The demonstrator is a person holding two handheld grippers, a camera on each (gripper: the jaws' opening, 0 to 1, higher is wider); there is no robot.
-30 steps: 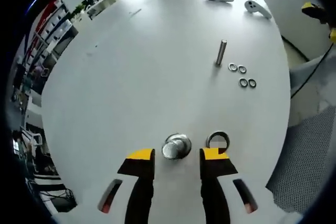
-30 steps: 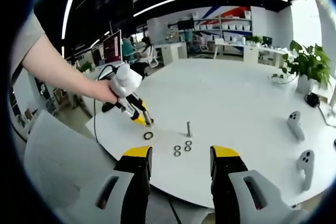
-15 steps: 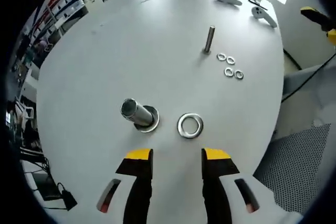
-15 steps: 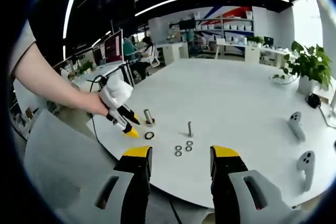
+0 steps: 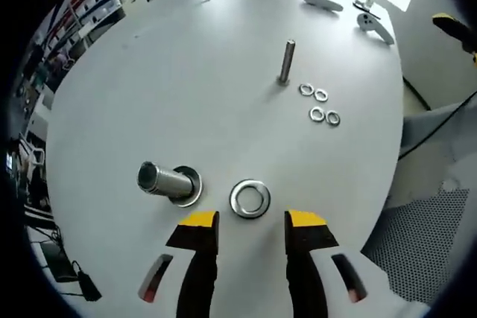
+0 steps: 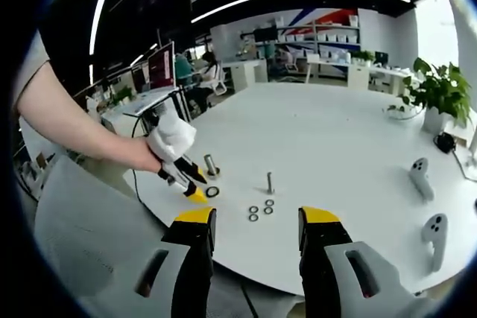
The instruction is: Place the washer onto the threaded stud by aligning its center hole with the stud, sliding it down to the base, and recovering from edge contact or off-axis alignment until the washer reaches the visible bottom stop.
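A large steel washer (image 5: pixel 250 199) lies flat on the white table, just ahead of my left gripper (image 5: pixel 252 223), which is open with nothing between its yellow-tipped jaws. Left of the washer stands a thick stud on a round base (image 5: pixel 168 182). In the right gripper view the left gripper (image 6: pixel 195 194) hovers by the washer (image 6: pixel 213 192) and the stud (image 6: pixel 210 165), held by a person's hand. My right gripper (image 6: pixel 256 220) is open and held off the table's near edge, far from both.
A thin threaded stud (image 5: pixel 285 62) stands farther out with several small washers (image 5: pixel 318 105) beside it. Two white controllers (image 5: pixel 339 5) lie at the far edge. A mesh chair (image 5: pixel 425 214) sits right of the table (image 5: pixel 186 72).
The left gripper has drawn closer to the large washer, which now lies right in front of its jaws; the thick stud has slid left in the view. The right gripper has held still.
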